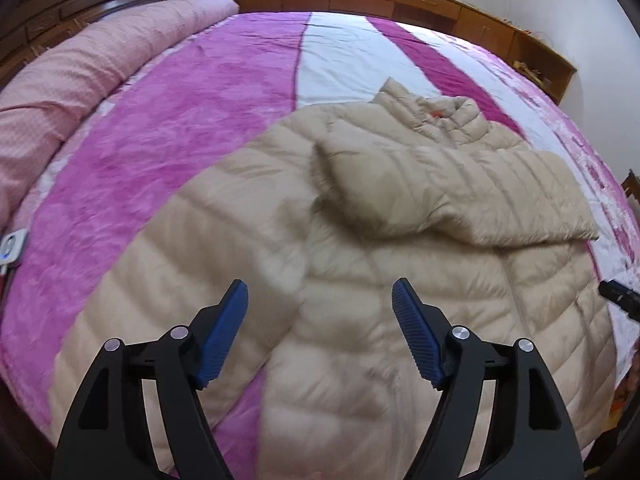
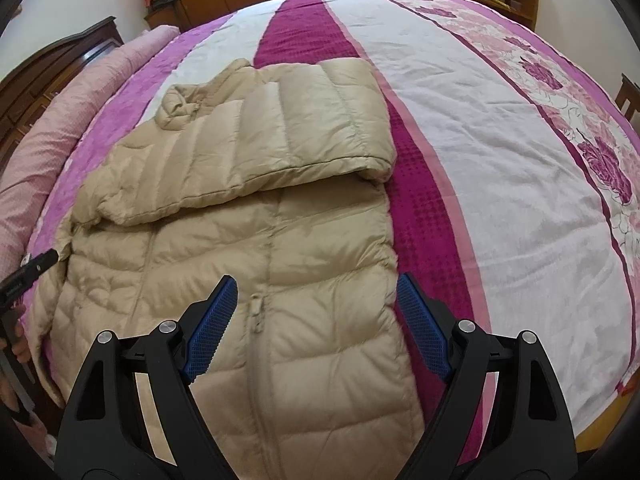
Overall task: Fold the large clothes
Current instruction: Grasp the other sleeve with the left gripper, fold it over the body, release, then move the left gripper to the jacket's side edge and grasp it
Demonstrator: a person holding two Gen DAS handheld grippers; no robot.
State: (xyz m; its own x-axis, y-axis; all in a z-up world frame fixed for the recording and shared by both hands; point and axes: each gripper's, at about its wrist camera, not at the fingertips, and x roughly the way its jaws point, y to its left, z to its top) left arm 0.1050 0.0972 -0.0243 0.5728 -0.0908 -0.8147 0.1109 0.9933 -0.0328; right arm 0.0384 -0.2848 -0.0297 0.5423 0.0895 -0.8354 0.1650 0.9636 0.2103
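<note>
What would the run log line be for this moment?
left gripper: open, empty | right gripper: open, empty | jacket: on bed, one sleeve folded across

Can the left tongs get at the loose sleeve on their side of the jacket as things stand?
Probably yes. The left tongs are open and hold nothing, and the sleeve lies flat on the bedspread just ahead to the left, with nothing on top of it or in the way.

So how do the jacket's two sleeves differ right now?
The right sleeve is folded across the chest of the jacket, lying flat on top. The left sleeve is not yet folded: it stretches out sideways onto the pink bedspread. The right sleeve runs crosswise; the left one angles away from the body. Both are the same beige quilted fabric.
</note>
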